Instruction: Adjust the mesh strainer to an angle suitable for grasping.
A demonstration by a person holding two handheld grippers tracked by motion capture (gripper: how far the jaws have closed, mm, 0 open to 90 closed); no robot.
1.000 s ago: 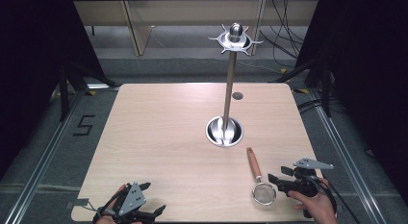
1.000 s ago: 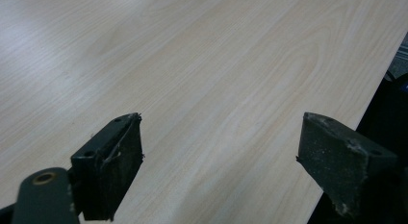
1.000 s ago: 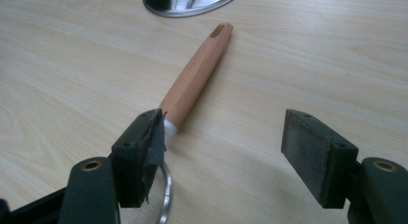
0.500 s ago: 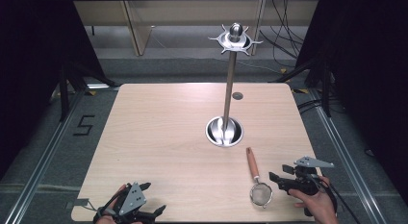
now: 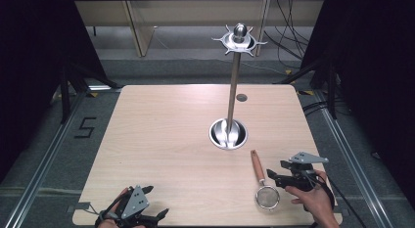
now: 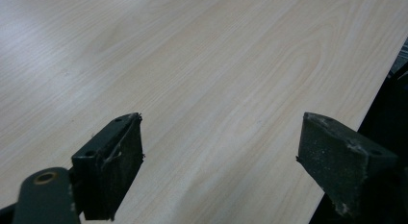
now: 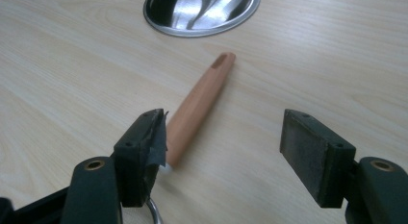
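A small mesh strainer [image 5: 267,197] with a wooden handle [image 5: 256,165] lies flat on the table's near right part. My right gripper [image 5: 274,177] is open just right of the handle, held by a hand. In the right gripper view the handle [image 7: 199,99] lies between the open jaws of the right gripper [image 7: 223,152], close against the left one, and nothing is gripped. A metal stand has a round dished base [image 5: 228,134] and a tall pole with a hook ring on top [image 5: 239,39]. My left gripper [image 5: 147,216] is open at the near left edge, over bare wood [image 6: 219,152].
The light wooden table [image 5: 161,135] has a small dark round spot [image 5: 241,97] near its far edge. The stand's shiny base [image 7: 202,10] lies just beyond the handle's tip. Black curtains and floor rails flank the table; cables lie on the floor at the right.
My right gripper has edged left and a little forward, toward the strainer's handle. The strainer and the left gripper have stayed put.
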